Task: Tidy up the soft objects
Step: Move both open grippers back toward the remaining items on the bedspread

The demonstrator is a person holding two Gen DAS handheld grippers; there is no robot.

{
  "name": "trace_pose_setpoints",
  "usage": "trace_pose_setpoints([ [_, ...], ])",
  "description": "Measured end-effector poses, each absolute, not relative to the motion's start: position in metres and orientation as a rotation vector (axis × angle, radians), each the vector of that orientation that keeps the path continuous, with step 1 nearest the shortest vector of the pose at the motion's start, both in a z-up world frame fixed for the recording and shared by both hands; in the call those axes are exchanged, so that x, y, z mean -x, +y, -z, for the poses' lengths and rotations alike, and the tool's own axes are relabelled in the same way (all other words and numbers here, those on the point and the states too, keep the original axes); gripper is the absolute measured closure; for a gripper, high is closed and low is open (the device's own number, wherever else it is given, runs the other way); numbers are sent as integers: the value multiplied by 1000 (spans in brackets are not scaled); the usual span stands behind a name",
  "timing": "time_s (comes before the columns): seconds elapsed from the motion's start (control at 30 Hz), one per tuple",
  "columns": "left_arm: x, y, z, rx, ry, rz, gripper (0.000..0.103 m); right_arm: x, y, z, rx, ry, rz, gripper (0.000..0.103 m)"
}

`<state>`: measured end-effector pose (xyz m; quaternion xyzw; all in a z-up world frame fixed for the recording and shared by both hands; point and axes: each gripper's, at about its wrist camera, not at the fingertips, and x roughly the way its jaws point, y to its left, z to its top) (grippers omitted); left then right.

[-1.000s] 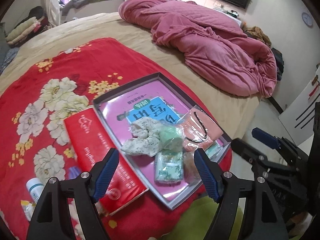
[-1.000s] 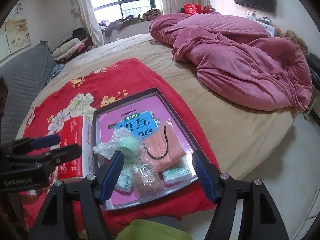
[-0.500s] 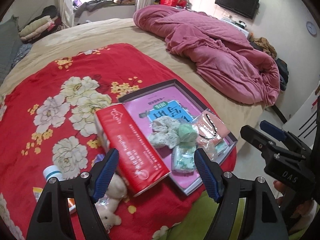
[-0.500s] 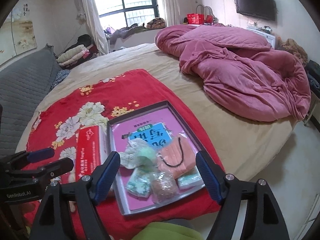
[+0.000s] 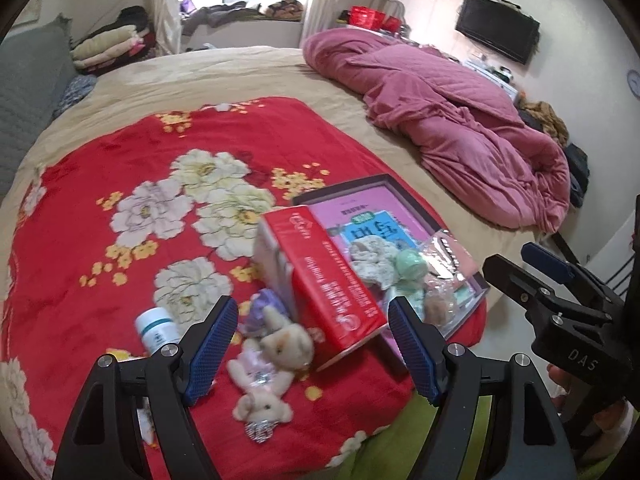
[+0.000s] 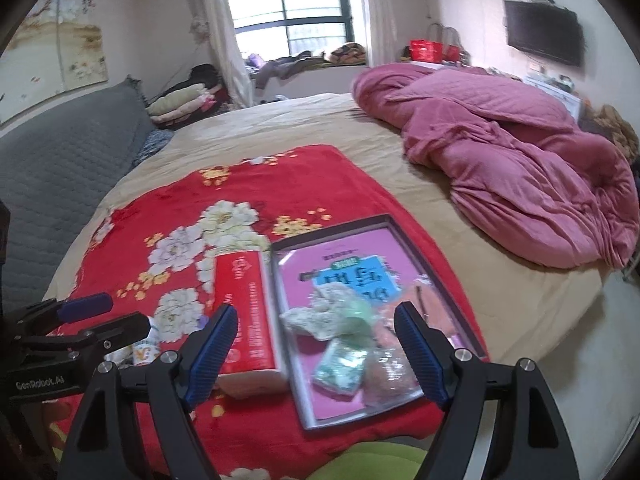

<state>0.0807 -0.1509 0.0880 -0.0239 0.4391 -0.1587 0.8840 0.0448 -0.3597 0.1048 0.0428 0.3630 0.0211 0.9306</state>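
A grey-rimmed tray (image 6: 416, 248) lies on the red flowered blanket (image 5: 120, 160) and holds several soft packets: a floral cloth (image 6: 320, 312), a green roll (image 5: 410, 262), a peach pouch (image 5: 456, 252) and wrapped tissue packs (image 6: 342, 366). A red tissue box (image 5: 328, 280) lies left of the tray. A small plush bear (image 5: 268, 360) lies in front of the box, between the fingers of my open, empty left gripper (image 5: 314, 350). My right gripper (image 6: 314, 350) is open and empty above the tray's near end.
A white bottle (image 5: 156, 328) lies left of the bear. A pink quilt (image 6: 500, 152) is heaped on the beige bed at the right. A grey sofa (image 6: 60, 168) stands at the left. Green fabric (image 5: 400, 432) lies at the near edge.
Both grippers have drawn back and swung left. The plush bear and white bottle have come into the left wrist view. Both stay open and empty.
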Motion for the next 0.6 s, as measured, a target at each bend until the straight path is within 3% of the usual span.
trace_pose_setpoints([
  [0.6, -58, 0, -58, 195, 946, 94, 24, -51, -276, -97, 10, 759, -202, 23],
])
